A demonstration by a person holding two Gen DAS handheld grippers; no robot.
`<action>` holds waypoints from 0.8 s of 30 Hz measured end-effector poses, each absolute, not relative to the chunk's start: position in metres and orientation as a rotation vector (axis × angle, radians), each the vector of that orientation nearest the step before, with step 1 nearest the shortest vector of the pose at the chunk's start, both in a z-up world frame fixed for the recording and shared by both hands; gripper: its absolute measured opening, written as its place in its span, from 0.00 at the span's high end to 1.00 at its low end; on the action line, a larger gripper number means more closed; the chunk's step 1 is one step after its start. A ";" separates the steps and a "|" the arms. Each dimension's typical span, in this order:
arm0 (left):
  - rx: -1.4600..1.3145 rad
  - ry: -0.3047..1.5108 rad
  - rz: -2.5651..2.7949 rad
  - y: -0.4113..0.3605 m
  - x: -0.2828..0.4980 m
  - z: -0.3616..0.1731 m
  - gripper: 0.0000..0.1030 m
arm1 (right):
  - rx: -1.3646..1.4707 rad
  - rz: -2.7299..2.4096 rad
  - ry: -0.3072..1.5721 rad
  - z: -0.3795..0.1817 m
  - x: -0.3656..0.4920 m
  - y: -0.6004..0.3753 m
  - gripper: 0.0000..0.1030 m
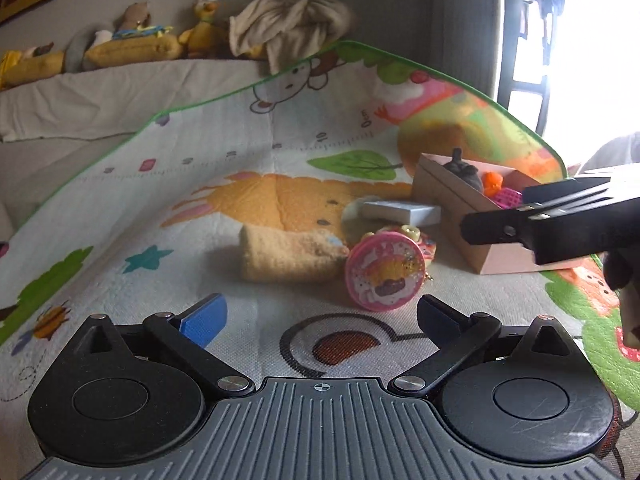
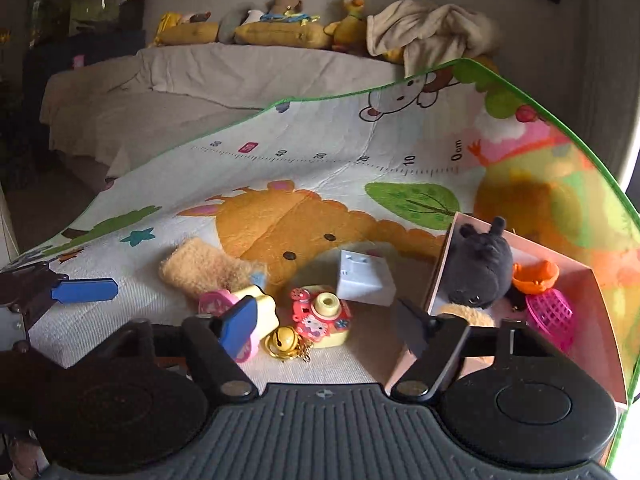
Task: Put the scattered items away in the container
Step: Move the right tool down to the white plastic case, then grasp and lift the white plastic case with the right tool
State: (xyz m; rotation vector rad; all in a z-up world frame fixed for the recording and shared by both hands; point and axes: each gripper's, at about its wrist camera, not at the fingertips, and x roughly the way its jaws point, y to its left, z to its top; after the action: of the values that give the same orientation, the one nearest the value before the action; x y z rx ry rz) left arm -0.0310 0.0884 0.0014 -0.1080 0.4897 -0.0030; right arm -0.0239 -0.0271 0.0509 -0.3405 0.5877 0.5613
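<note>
A pink cardboard box stands on the play mat at the right, holding a dark plush, an orange toy and a pink basket. Scattered beside it lie a tan fuzzy pouch, a round pink case, a white box, a toy camera and a gold bell. My left gripper is open and empty, just short of the pink case. My right gripper is open and empty, above the camera and bell.
The colourful play mat covers a bed and curls up at the back. Plush toys and a crumpled blanket line the headboard. The right gripper's body juts in at the right of the left wrist view.
</note>
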 end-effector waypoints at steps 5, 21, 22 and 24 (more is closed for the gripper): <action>-0.067 0.495 -0.010 0.080 -0.028 0.001 0.00 | -0.471 0.522 0.717 0.051 0.037 0.011 0.37; -0.151 0.434 -0.039 0.091 -0.038 0.001 0.00 | -0.452 0.432 0.887 0.033 0.086 0.010 0.54; -0.154 0.434 -0.039 0.092 -0.038 0.000 0.00 | -0.428 0.455 0.874 0.041 0.075 0.001 0.54; -0.160 0.438 -0.036 0.093 -0.037 0.000 0.00 | -0.363 0.491 0.858 0.054 0.049 -0.023 0.54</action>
State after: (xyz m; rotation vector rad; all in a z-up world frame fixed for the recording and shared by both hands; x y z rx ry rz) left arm -0.0368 0.0927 0.0004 -0.1604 0.4384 -0.0358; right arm 0.0495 -0.0228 0.0540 -0.3626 0.8585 0.4906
